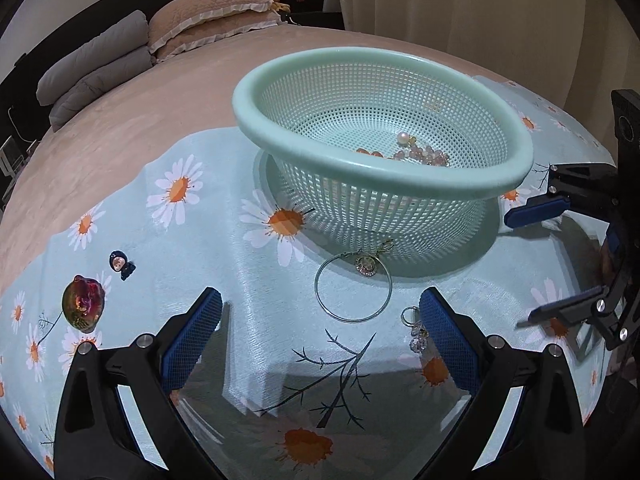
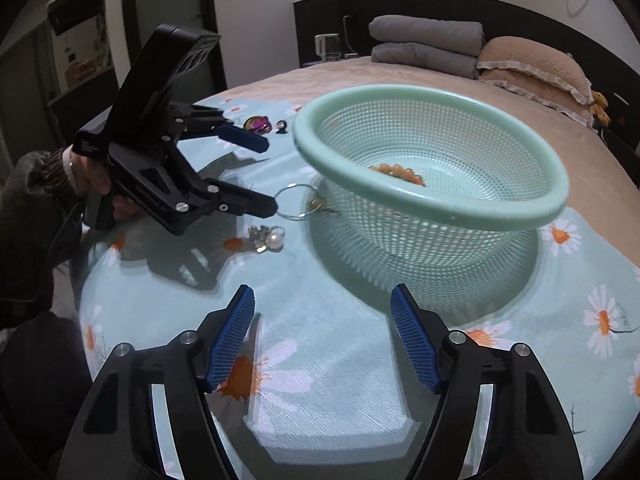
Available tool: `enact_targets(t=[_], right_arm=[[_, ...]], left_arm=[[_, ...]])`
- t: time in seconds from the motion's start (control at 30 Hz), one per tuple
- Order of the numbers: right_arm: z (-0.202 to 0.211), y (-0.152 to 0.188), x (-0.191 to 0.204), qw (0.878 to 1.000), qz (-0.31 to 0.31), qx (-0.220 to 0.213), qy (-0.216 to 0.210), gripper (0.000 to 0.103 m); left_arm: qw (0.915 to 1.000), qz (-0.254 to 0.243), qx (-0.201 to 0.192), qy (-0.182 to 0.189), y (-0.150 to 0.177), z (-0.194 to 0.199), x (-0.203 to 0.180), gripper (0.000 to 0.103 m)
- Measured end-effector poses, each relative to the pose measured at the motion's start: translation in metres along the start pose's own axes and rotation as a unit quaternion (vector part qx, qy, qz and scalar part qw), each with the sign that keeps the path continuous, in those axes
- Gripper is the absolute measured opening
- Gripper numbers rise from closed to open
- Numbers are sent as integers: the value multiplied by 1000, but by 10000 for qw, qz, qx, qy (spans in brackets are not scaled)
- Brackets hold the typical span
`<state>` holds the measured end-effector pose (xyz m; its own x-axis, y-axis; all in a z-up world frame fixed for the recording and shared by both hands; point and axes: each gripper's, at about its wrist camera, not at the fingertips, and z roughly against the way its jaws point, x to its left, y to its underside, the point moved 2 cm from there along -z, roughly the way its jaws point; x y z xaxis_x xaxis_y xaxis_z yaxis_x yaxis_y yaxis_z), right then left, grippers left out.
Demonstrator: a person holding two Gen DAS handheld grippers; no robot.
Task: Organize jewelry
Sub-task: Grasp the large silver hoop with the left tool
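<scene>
we judge the task partly done: beads (image 1: 420, 156) and a pearl (image 1: 402, 137) lie in the basket (image 1: 256, 118), while hoop (image 1: 353, 288), charm (image 1: 418, 330), shiny stone (image 1: 83, 303) and tiny figure (image 1: 119, 264) wait on the cloth (image 1: 200, 240), left gripper (image 1: 320, 344) and right gripper (image 2: 322, 340) both spread wide, holding nothing.

Basket (image 1: 384, 184) rim hides part of the bead strand (image 1: 420, 156) inside; right gripper (image 1: 532, 268) cut off at frame edge.

Black jaws, blue ribbed pads (image 2: 234, 340), silver screws
</scene>
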<state>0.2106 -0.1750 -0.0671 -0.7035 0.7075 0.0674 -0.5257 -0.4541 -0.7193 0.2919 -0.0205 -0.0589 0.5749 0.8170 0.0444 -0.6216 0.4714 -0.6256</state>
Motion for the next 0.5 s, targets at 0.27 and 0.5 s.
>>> enact_targets(t=[0.27, 0.5], right_arm=[[-22, -17, 19, 9989, 329, 155, -298, 54], [-35, -26, 28, 9974, 517, 281, -410, 51]], left_arm=[[9996, -282, -29, 23, -11, -12, -3, 83], [9967, -762, -239, 160, -10, -8, -15, 67]])
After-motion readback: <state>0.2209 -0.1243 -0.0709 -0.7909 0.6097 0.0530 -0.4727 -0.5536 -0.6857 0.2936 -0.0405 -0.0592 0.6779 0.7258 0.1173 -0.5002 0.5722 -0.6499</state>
